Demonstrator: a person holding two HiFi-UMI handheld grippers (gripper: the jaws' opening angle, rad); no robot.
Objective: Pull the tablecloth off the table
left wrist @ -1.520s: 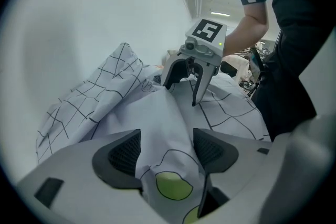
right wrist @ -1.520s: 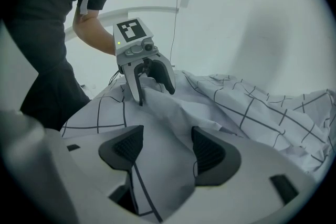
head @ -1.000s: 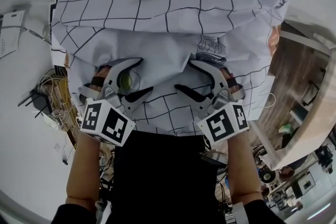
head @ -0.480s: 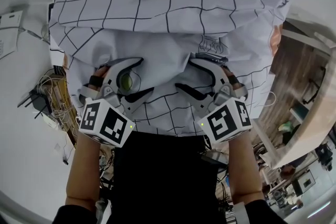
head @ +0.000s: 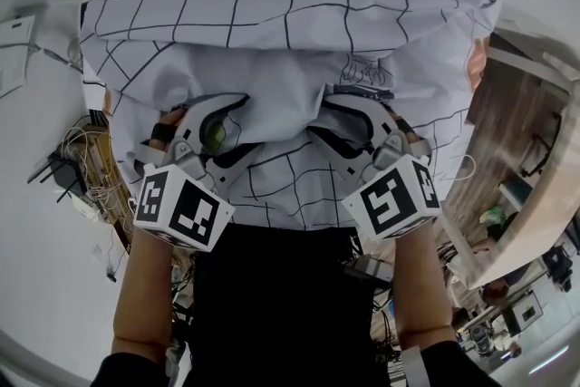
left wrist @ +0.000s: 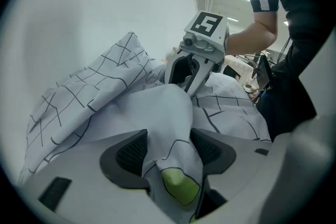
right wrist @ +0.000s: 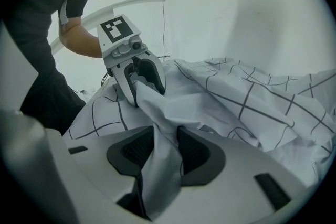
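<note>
The white tablecloth (head: 299,4) with a black grid drapes over the table and hangs down toward me. My left gripper (head: 252,124) holds a raised fold of its near edge; its jaws have just been closing, and the fold (left wrist: 170,113) fills the gap between the pads, with a green patch (left wrist: 178,189) low in it. My right gripper (head: 322,115) has also just been closing, and its pads pinch a narrow fold (right wrist: 160,134). Each gripper shows in the other's view: the right gripper (left wrist: 191,73), the left gripper (right wrist: 139,78), both with cloth in the jaws.
Cables and a power strip (head: 77,186) lie on the floor at the left. A wooden desk with shelves (head: 521,140) stands close on the right. My dark-clothed body (head: 281,304) is right against the table's near edge.
Both pairs of jaws have closed in on the cloth folds between them, the right more than the left. The cloth's near edge has bunched up a little. The hands have stayed put.
</note>
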